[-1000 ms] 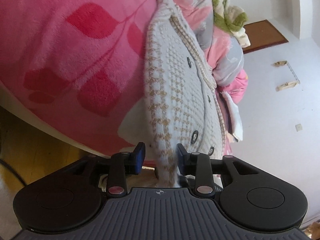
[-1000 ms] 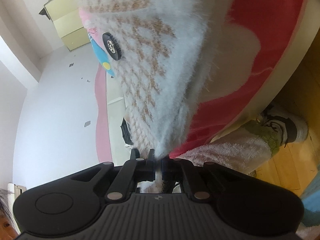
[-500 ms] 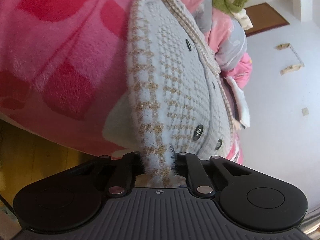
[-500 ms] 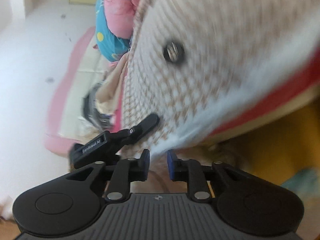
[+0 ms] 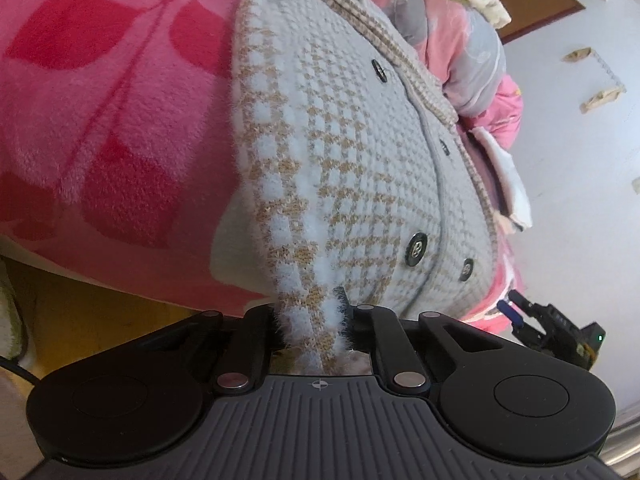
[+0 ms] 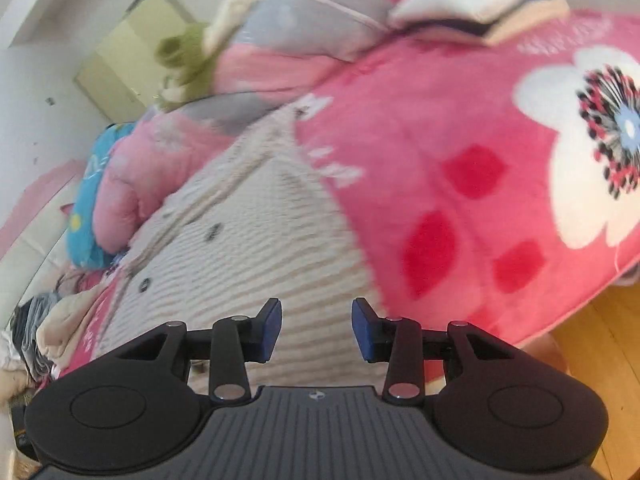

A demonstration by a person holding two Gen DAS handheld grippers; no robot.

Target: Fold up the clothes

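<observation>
Cardigan [image 5: 360, 168] lies on the pink blanket [image 5: 100, 120], long axis running from frame bottom toward upper centre. Your left gripper [image 5: 310, 320] is clamped on its near hem. Your right gripper [image 6: 316, 326], nothing between its just-widening fingers, hovers over the knit at bottom centre.

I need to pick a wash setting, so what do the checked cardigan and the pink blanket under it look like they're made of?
The checked cardigan looks like a fuzzy knit, maybe wool or acrylic: visible stitches, a hairy edge, and glossy dark buttons, likely plastic. The pink blanket looks like plush fleece, with a short, soft matte pile; probably synthetic, though the fibre can't be confirmed.
</observation>
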